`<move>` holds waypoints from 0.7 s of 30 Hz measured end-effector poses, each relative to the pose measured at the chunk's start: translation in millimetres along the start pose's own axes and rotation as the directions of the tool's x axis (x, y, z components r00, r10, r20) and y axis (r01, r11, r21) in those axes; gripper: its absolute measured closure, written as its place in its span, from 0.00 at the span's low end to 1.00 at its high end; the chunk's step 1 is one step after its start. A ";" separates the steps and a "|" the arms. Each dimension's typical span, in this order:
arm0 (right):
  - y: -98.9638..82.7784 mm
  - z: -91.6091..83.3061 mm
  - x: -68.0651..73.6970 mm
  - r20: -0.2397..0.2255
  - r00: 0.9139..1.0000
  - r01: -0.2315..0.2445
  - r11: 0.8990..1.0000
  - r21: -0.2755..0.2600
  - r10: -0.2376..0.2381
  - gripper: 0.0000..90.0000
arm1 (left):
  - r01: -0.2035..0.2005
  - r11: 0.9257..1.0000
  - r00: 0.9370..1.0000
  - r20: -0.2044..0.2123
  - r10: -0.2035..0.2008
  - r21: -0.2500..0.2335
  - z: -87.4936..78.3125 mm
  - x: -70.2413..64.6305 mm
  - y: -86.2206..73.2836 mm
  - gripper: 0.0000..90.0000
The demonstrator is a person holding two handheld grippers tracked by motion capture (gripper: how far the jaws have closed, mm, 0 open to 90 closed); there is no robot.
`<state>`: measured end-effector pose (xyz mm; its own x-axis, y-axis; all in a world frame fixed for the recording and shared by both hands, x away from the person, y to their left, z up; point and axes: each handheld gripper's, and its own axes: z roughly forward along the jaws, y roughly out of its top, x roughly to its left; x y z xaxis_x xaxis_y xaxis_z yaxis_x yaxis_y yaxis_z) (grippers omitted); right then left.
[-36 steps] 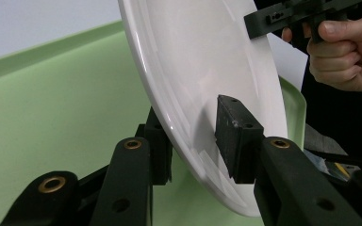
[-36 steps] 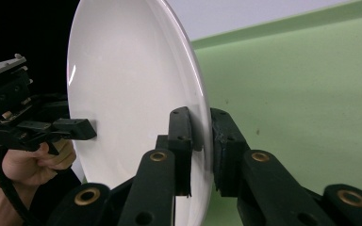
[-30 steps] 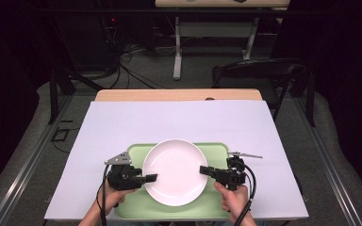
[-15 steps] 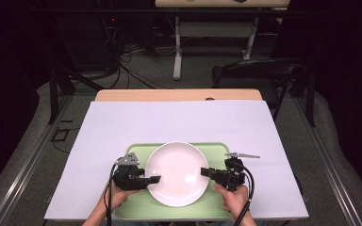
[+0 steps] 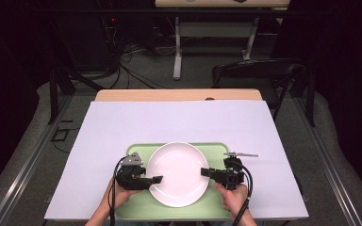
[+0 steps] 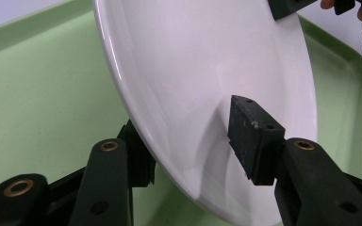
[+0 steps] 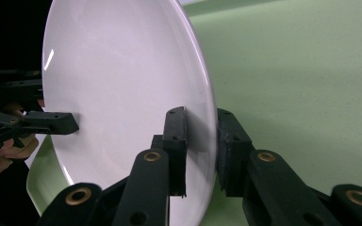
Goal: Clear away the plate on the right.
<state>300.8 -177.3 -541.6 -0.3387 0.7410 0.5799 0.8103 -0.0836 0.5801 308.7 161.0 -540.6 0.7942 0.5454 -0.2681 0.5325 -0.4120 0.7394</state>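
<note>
Plate (image 5: 178,173) is sitting on the tray (image 5: 136,149). Right gripper (image 7: 200,153) is pinching its rim; left gripper (image 6: 191,141) fingers (image 6: 250,136) have just been opening (rim between them, untouched). Ease both off gently, avoiding any nudge.

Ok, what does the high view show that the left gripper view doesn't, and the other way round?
High view: the white sheet covering the table, a dark chair beyond it, and cables on the floor. Left gripper view: the left gripper up close, its jaws just opened, the plate's rim between them, and the upper pad standing clear of the plate. Both: the white plate on the green tray.
</note>
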 end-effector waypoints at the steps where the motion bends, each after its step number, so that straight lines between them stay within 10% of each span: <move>1: 0.1 0.9 -0.7 0.002 1.000 0.008 1.000 0.000 -0.008 0.84 | 0.001 1.000 1.000 0.000 -0.001 0.001 0.5 0.1 0.2 0.59; 21: -0.2 5.7 -1.3 0.031 1.000 0.003 1.000 0.012 -0.003 0.83 | 0.017 1.000 0.999 -0.041 -0.016 0.013 9.9 0.5 1.0 0.50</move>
<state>303.8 -174.5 -545.7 -0.3267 0.7612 0.5602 0.8151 -0.0731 0.5747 312.6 153.7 -546.2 0.7727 0.5816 -0.2543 0.5495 -0.4123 0.7267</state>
